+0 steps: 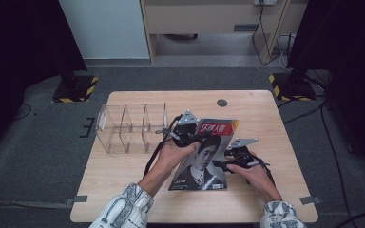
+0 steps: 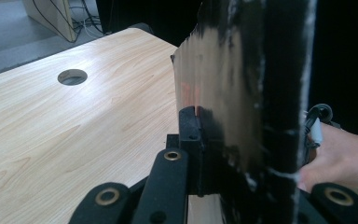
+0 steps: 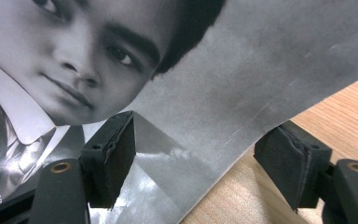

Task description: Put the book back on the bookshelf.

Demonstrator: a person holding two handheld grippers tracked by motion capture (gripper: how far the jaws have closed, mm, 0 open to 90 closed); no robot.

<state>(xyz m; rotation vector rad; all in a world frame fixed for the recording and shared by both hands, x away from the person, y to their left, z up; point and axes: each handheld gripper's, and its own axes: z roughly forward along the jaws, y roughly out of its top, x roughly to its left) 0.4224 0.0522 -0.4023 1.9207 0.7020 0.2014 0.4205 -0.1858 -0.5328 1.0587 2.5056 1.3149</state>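
A magazine [image 1: 204, 159] with a black-and-white portrait cover and a red title strip lies near the table's middle, its far end lifted off the wood. My left gripper [image 1: 196, 138] is shut on the magazine's upper left edge. In the left gripper view the cover [image 2: 214, 79] stands edge-on between the closed jaws of that gripper [image 2: 198, 119]. My right gripper [image 1: 221, 164] is at the magazine's right edge, open. In the right gripper view its jaws [image 3: 205, 158] are spread wide, one over the cover [image 3: 205, 74] and one over bare wood.
A clear acrylic divider rack [image 1: 130, 126] stands on the wooden table [image 1: 123, 175] at the left, close to my left hand. A round cable hole [image 1: 222, 102] sits near the far edge. Black-and-yellow stand bases flank the table on the floor.
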